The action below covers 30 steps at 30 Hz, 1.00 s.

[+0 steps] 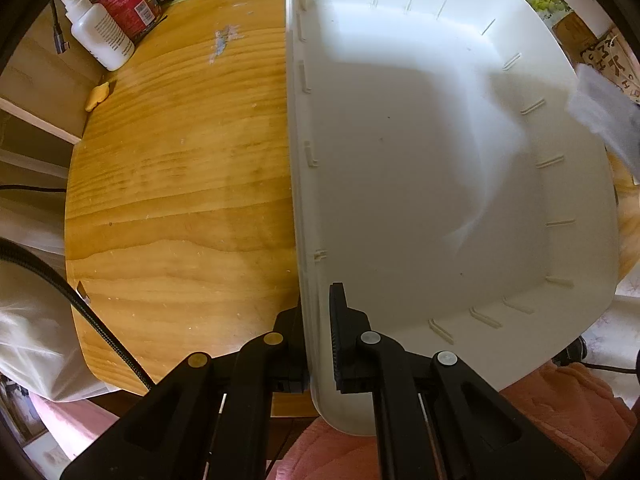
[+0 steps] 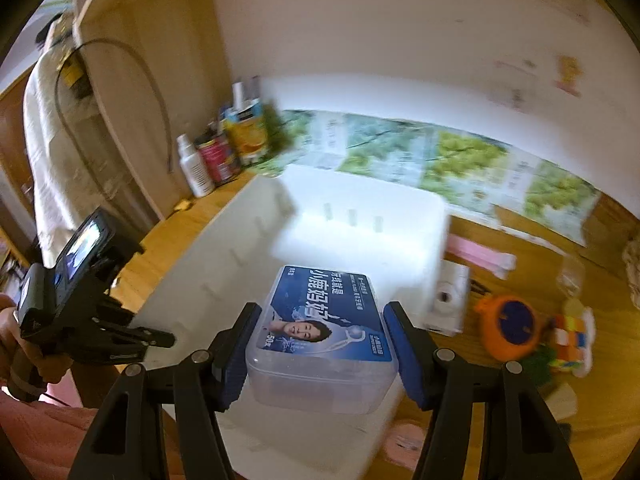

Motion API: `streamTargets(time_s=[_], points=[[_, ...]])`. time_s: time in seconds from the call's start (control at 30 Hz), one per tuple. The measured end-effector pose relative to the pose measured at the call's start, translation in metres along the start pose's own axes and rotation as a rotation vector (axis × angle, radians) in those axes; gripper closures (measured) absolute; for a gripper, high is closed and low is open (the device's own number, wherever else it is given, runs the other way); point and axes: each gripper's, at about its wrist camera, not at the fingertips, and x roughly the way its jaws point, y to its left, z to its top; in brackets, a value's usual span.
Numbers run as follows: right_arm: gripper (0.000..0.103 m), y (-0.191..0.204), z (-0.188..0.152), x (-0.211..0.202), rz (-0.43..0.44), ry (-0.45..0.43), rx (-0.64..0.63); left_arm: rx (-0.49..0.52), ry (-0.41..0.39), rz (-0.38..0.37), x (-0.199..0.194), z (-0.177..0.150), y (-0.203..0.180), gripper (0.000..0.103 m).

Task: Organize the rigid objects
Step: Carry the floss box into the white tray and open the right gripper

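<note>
Early stage: white bin empty on desk, left hand-held gripper clamped on its near rim; right hand-held gripper grips floss box above bin; toys at right remain.

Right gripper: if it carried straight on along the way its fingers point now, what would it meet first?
Most likely the white bin. The right gripper holds a clear box with a blue label between its pads, angled down over the bin's open top. Blur leaves depth unsure, so the box probably lands inside.
</note>
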Motion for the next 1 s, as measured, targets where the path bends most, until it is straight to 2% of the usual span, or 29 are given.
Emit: streamTargets(time_s=[0.23, 0.5, 0.57, 0.67, 1.0], points=[[0.04, 0.036, 0.007, 0.033, 0.061, 0.043, -0.089, 0.008, 0.001, -0.006, -0.001, 0.001, 0.006, 0.095], [0.04, 0.054, 0.005, 0.06, 0.078, 0.093, -0.141, 0.02, -0.006, -0.012, -0.005, 0.003, 0.006, 0.095], [0.033, 0.055, 0.002, 0.065, 0.066, 0.124, -0.155, 0.014, -0.003, -0.015, -0.006, 0.004, 0.008, 0.095], [0.023, 0.054, 0.0, 0.064, 0.078, 0.108, -0.146, 0.011, 0.001, -0.015, -0.005, 0.006, 0.01, 0.095], [0.023, 0.04, -0.004, 0.043, 0.025, 0.062, -0.151, 0.003, 0.003, -0.009, -0.002, 0.011, 0.011, 0.095]])
